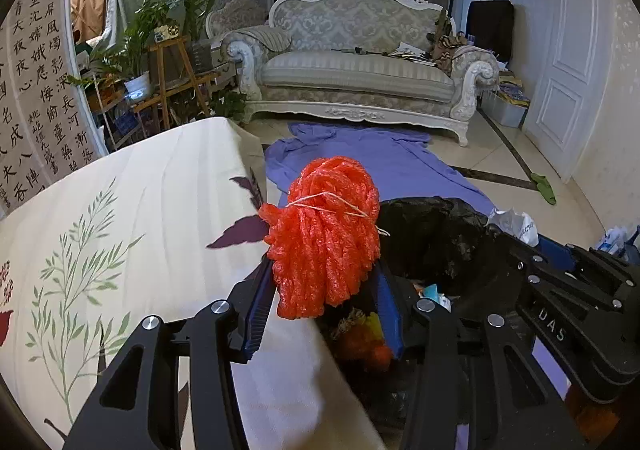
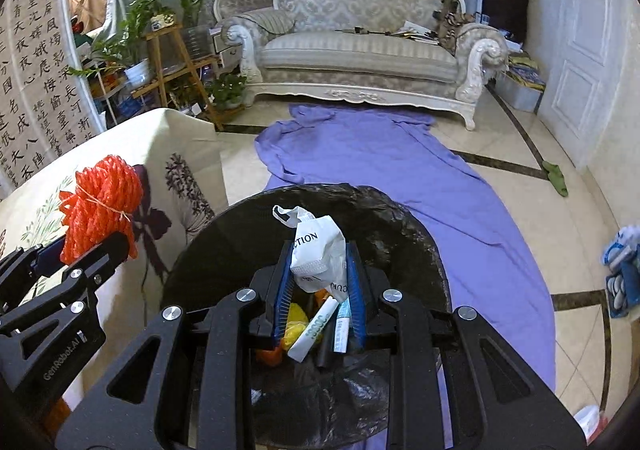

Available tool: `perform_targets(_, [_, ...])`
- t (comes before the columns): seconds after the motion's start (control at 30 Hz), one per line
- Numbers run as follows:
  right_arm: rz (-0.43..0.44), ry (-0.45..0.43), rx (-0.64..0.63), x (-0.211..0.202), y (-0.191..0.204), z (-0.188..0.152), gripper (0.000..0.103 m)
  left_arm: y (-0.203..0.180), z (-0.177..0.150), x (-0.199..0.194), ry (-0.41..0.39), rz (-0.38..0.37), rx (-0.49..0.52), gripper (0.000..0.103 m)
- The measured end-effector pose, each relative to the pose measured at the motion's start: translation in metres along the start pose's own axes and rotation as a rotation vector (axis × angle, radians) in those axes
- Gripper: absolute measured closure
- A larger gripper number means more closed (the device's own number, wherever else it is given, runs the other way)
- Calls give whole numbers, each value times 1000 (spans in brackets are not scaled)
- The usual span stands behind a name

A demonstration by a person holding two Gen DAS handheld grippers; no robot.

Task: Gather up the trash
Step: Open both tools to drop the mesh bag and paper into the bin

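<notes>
My left gripper [image 1: 320,286] is shut on a bundle of orange-red plastic rope [image 1: 326,234] tied with string, held by the table edge and beside the bin. In the right wrist view the same rope bundle [image 2: 102,204] and the left gripper [image 2: 86,250] show at the left. A black-lined trash bin [image 2: 380,226] stands on the floor below, with several wrappers and a yellow scrap inside. My right gripper [image 2: 318,278] is shut on a crumpled white plastic bag [image 2: 318,250], right above the bin's mouth. The white bag [image 1: 514,224] and right gripper also appear at the right of the left wrist view.
A table with a cream, leaf-printed cloth [image 1: 132,234] lies left of the bin [image 1: 432,234]. A purple sheet [image 2: 400,166] covers the floor up to a white sofa [image 2: 360,38]. A green rag [image 2: 556,176] and blue-white packets [image 2: 624,270] lie at the right; plants stand at the left.
</notes>
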State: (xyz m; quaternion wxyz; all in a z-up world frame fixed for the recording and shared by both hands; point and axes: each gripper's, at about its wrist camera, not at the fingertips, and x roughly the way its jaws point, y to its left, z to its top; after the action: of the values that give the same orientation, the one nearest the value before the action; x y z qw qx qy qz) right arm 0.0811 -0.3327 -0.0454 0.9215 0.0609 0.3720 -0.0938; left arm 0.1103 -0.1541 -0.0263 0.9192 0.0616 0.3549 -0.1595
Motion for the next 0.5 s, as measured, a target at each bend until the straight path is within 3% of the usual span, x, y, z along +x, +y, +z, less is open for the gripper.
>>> perform_targets(0.13, [-6,2,15,8,-6,2,77,-3,2,4,1,5,9,50])
perform_targets(0.27, [-14,-1,20,11,-8,3,59,-6,3,7,7,2,11,32])
perform_targets(0.5, [-27,1,34,12,-12,1,51,-8,1,10,17,8,14,25])
